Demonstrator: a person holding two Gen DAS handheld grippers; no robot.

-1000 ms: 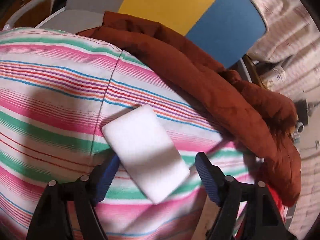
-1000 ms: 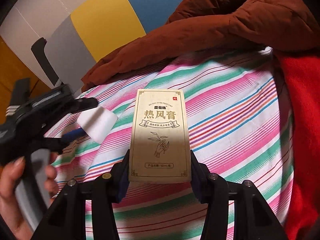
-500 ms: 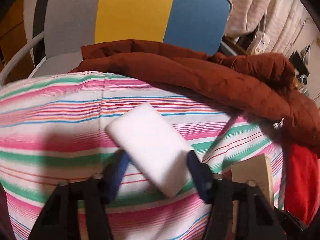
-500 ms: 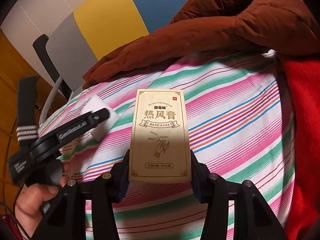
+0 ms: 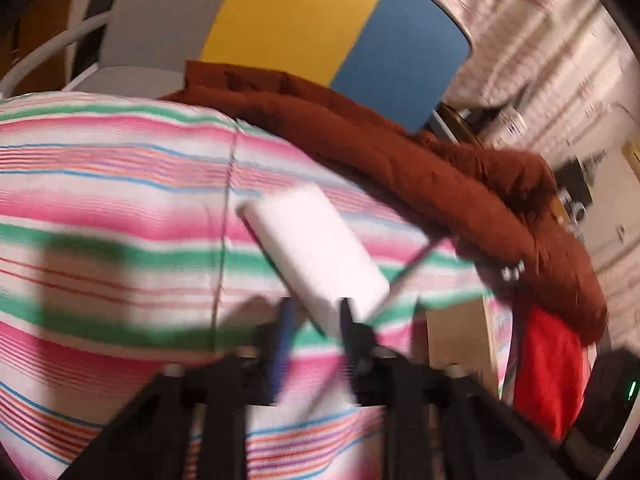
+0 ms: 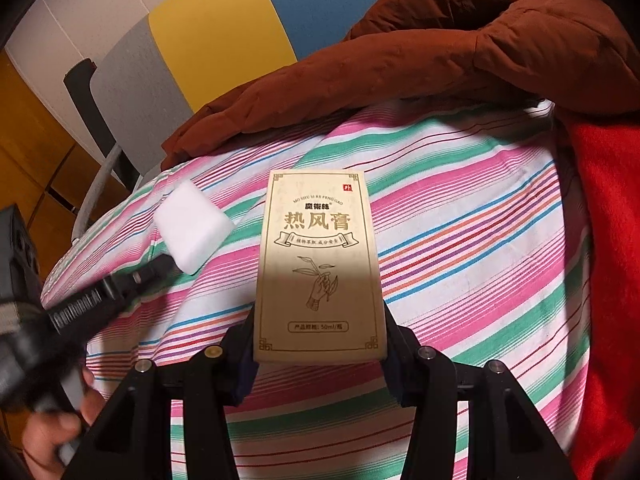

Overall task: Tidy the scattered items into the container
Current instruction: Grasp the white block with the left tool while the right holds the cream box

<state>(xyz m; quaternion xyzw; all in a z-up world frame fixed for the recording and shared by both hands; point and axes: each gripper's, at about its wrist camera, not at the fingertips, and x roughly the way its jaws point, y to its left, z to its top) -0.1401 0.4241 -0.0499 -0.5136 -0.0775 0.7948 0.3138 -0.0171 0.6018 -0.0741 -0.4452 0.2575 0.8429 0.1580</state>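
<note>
White sponge (image 5: pixel 316 256) is clamped in your left gripper (image 5: pixel 314 330) and the box (image 6: pixel 320 264) in your right gripper (image 6: pixel 320 340), both raised over the striped cloth (image 6: pixel 460 216) for carrying; no container shows.

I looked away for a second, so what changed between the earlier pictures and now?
The left gripper closed its fingers on the white sponge, which had lain loose between them, and it now looks raised off the striped cloth. The right gripper stayed shut on the gold box, unmoved.
</note>
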